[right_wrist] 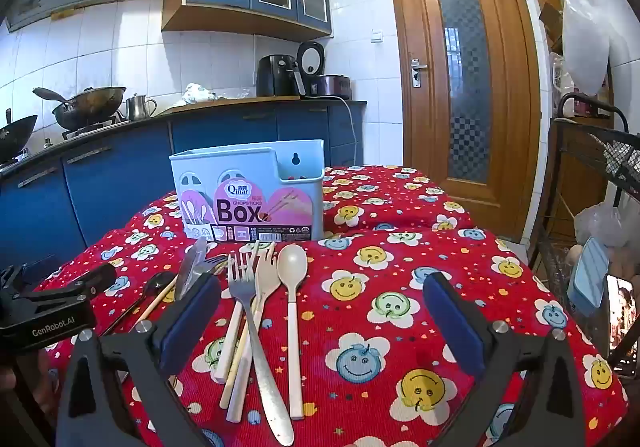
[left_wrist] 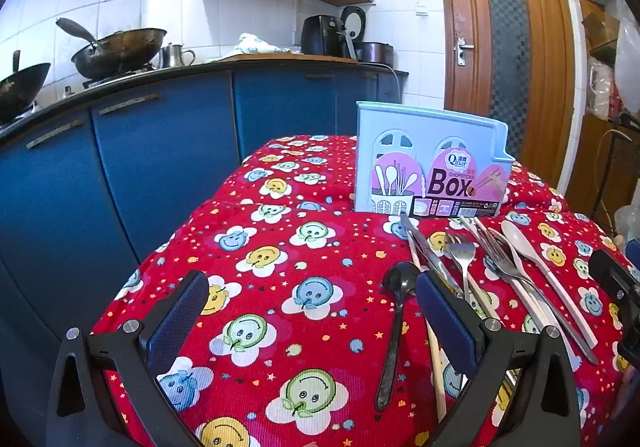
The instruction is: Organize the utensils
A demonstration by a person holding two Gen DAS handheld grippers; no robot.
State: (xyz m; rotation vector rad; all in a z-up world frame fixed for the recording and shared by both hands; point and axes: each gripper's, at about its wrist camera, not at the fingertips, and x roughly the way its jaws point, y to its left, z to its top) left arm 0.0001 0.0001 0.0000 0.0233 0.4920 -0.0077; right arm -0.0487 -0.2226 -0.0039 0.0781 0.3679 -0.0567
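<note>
Both tools are held above the red smiley-flower cloth [right_wrist: 400, 267], nothing gripped yet. The left gripper [left_wrist: 312, 311] is spread wide and empty; the right gripper [right_wrist: 320, 315] is spread just as wide, over bare cloth beside the pile. The pale blue plastic chopstick box [right_wrist: 248, 191] is stood upright behind the utensils, its compartments seemingly unfilled. A cream plastic spoon [right_wrist: 294, 303], a slim steel fork [right_wrist: 256, 331] and a dark spoon [left_wrist: 396, 319] are laid loosely, some overlapping. One handle is best singled out first, pinched mid-shaft; smooth metal may be expected to slip.
</note>
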